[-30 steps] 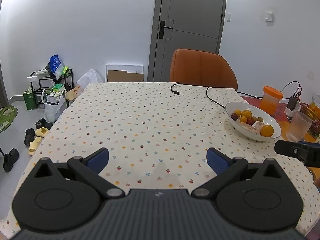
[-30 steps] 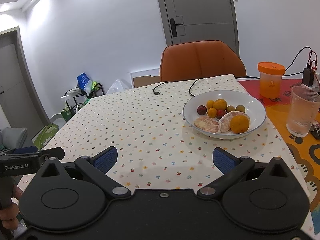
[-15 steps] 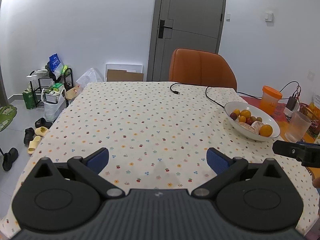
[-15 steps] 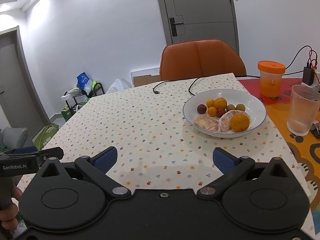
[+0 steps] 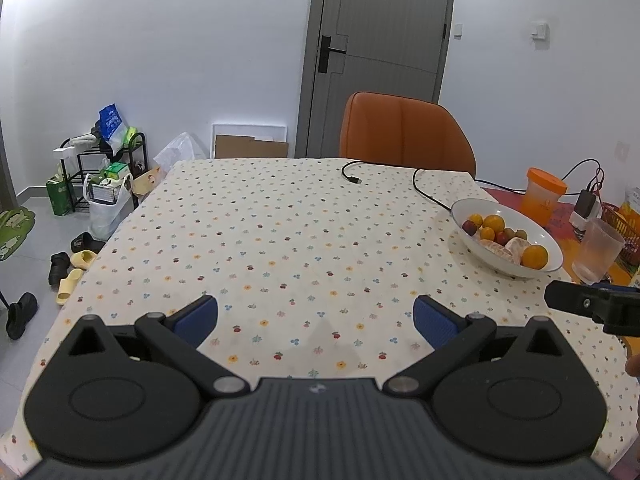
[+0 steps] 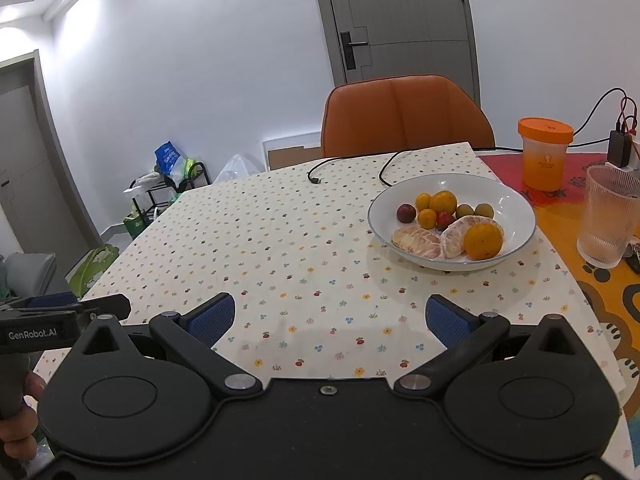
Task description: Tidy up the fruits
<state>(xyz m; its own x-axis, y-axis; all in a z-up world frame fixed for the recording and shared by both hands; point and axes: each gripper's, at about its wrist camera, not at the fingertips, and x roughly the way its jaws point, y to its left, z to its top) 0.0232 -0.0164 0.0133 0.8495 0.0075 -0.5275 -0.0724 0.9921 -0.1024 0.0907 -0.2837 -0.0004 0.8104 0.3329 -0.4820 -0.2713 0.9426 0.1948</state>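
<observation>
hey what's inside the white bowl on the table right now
The white bowl holds four oranges, the largest nearest, two peeled citrus pieces, two dark red plums and two green fruits. Anything beneath the pile is hidden.

A: What sort of place is this?
B: A home, dining rm I'd say. My tongs face a table w/ a floral tablecloth [image 5: 280,240], an orange chair [image 5: 404,132] pushed in, a grey door [image 5: 380,52] behind.
A: Anything else?
B: Slippers [image 5: 76,268] on the floor, a cluttered rack [image 5: 100,168] w/ bags, a fruit bowl [image 6: 508,200], a glass [image 6: 606,216].
</observation>
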